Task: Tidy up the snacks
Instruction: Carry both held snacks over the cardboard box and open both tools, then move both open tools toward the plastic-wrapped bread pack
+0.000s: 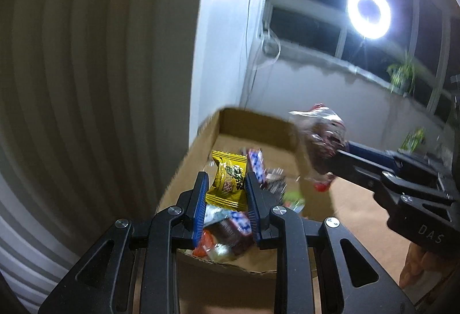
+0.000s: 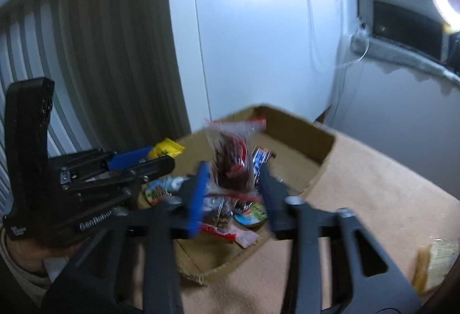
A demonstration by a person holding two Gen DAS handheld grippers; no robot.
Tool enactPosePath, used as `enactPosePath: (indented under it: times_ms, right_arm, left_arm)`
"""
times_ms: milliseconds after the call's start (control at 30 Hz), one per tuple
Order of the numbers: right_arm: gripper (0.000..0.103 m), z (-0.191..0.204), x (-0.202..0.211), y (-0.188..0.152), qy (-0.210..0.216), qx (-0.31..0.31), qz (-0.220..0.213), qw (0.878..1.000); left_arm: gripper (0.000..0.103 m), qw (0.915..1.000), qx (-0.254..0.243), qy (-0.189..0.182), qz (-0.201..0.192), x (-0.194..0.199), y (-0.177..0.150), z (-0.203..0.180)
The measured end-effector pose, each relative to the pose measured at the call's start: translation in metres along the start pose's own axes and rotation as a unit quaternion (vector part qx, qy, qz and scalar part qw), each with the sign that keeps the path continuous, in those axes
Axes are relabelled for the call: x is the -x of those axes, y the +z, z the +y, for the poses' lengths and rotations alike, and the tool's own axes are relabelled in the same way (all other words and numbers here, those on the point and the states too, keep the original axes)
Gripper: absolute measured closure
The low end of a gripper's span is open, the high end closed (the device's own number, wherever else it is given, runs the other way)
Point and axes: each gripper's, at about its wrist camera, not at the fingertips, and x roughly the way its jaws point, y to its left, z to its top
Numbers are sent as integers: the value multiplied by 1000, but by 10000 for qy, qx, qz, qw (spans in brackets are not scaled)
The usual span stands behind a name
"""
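left gripper [image 1: 226,193] jaws pinch glossy yellow packet [image 1: 228,180]; right gripper [image 2: 232,184] jaws clamp crinkly clear bag [image 2: 234,167]

The left gripper [image 1: 226,193] and right gripper [image 2: 233,193] both have jaws clamped, each raised side by side.

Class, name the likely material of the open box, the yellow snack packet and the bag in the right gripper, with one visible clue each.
Box: corrugated cardboard, matte brown, ragged torn rim.
Yellow packet: probably glossy plastic film, crimped edges.
Bag: clear, shiny plastic; dark contents show through.
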Motion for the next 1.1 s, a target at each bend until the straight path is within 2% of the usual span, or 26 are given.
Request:
enactPosePath:
  times_ms: [67, 133, 267, 400, 1100]
  right_arm:
    - [45, 2, -2, -5, -241, 79, -73, 9997]
    - [45, 4, 0, -10, -324, 128, -103, 9993]
    - [45, -2, 8, -19, -384, 12, -114, 9992]
    - [39, -6, 14, -22, -434, -84, -108, 9990]
    - [36, -23, 60, -45, -575, -361, -254, 9974]
  left_arm:
    - [34, 9997, -32, 226, 108, -7, -4, 0]
    - [27, 9996, 3, 283, 37, -4, -7, 2]
    - [27, 9994, 16, 343, 55, -1, -7, 1]
    - [27, 9994, -21, 338, 13, -2, -5, -2]
    - [25, 9984, -473, 259, -156, 22, -3, -43]
